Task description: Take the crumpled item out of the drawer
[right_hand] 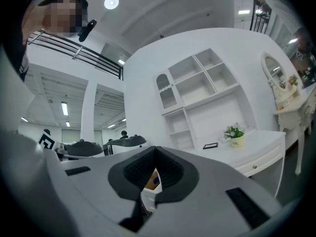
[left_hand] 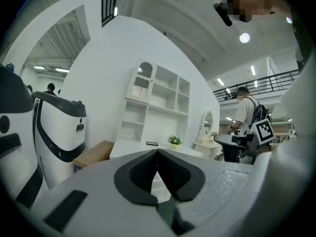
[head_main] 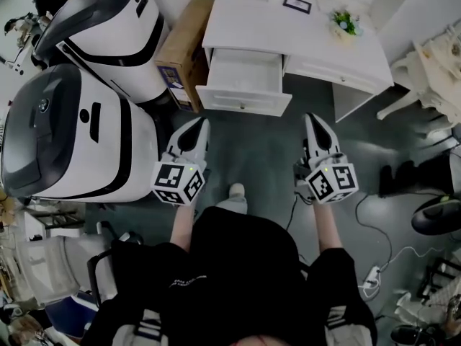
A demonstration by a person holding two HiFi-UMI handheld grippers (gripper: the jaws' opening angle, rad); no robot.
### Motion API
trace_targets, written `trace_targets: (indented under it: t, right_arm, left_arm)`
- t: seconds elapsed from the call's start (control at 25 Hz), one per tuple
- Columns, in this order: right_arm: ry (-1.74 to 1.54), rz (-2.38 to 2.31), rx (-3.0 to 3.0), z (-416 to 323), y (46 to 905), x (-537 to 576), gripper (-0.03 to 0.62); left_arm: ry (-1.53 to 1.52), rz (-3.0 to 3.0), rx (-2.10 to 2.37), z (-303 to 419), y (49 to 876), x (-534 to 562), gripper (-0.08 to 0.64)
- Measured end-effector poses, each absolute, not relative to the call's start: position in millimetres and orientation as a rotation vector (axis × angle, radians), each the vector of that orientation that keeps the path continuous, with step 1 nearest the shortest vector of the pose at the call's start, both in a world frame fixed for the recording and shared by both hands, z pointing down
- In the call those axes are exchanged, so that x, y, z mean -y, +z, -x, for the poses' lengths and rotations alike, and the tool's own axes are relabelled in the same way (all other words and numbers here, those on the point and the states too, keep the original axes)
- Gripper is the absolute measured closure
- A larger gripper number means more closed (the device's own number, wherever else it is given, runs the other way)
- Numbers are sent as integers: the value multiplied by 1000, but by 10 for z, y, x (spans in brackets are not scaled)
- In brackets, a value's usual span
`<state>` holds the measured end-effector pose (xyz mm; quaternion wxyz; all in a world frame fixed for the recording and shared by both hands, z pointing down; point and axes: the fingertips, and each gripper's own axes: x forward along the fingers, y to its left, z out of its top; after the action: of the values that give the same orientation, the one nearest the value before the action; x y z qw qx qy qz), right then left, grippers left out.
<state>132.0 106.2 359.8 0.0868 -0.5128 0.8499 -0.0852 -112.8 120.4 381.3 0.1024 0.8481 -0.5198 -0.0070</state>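
Both the left gripper (head_main: 194, 126) and right gripper (head_main: 315, 121) hang short of the open drawer (head_main: 245, 74) in the head view; no crumpled item shows inside. Left gripper view: jaws closed on nothing. Right gripper view: likewise, so open one before reaching in.

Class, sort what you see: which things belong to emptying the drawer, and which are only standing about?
Job: open white drawer of the white desk; left tongs, shut; right tongs, shut. No crumpled item shows in the drawer.
Standing about: small potted green plant; black picture frame; brown cardboard box; two big white-and-black machines; white power strip on the floor.
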Motion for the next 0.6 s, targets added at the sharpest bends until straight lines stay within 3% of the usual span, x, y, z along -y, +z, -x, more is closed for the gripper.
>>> trace_targets:
  t: [0.6]
  right_arm:
    - [-322, 1605, -2549, -1219, 3934, -6, 600]
  left_arm:
    - [50, -2436, 1443, 1168, 4259, -263, 563]
